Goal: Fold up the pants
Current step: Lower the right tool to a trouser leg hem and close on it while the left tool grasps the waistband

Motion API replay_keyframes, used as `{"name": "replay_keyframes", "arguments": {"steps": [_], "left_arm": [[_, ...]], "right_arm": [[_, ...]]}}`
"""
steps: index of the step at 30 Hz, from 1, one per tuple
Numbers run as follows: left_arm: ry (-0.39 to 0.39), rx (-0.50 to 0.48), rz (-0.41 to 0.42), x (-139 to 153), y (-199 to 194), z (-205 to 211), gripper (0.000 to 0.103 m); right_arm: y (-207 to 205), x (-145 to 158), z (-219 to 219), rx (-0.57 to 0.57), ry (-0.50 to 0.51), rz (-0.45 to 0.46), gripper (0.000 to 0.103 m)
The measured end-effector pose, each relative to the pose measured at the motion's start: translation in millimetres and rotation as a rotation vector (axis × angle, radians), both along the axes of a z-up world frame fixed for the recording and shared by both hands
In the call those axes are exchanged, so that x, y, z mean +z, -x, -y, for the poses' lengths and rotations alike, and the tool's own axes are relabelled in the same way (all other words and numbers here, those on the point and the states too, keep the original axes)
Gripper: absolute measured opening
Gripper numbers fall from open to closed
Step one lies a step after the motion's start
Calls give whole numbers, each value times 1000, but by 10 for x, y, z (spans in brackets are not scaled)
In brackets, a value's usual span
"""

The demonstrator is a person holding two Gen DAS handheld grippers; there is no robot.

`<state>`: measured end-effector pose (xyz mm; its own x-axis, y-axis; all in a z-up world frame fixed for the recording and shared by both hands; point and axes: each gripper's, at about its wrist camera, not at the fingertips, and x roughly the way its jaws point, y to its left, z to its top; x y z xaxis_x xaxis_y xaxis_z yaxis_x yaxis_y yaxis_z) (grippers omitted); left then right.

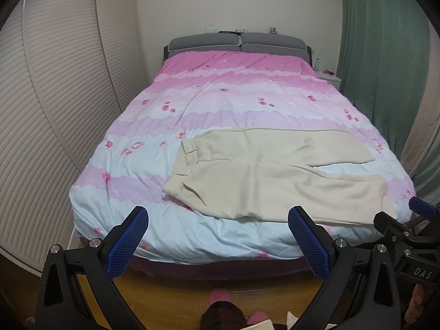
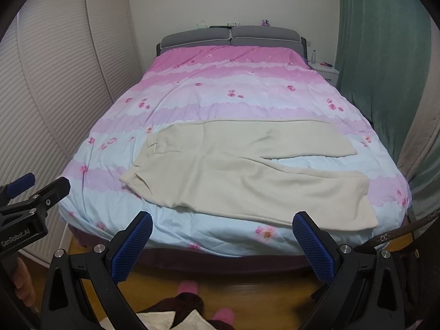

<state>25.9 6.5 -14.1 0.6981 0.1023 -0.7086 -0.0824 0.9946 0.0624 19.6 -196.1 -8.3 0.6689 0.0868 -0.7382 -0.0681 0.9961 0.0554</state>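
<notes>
Pants [image 1: 264, 170] lie flat; only right view shows pink flower [image 2: 265, 231].

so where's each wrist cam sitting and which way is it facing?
Left wrist: at the bed's foot, facing the grey padded headboard; open left gripper in frame, the right gripper at right edge.
Right wrist: same spot, slightly rightward, same heading; open right gripper, the left one at left edge, pink-slippered feet below.
Both share: cream fabric pants flat on the pink-and-blue floral duvet, green curtain right.
</notes>
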Motion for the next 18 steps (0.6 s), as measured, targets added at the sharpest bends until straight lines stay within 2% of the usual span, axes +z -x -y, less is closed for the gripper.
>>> {"name": "replay_keyframes", "arguments": {"steps": [4, 6, 8, 12, 18], "left_arm": [[-52, 20, 3, -163, -134, -153, 103], [-85, 22, 10, -323, -246, -275, 103], [-94, 13, -21, -527, -412, -410, 103], [-30, 3, -115, -1002, -835, -740, 103], [91, 6, -321, -1779, -1626, -1128, 103]], "right_arm": [[-121, -95, -60, 4, -3, -26, 103], [-223, -214, -100, 11, -9, -44, 103], [-350, -370, -151, 16, -6, -62, 103], [-660, -770, -210, 0, -4, -103, 103], [-1213, -1486, -244, -83, -35, -266, 102]]}}
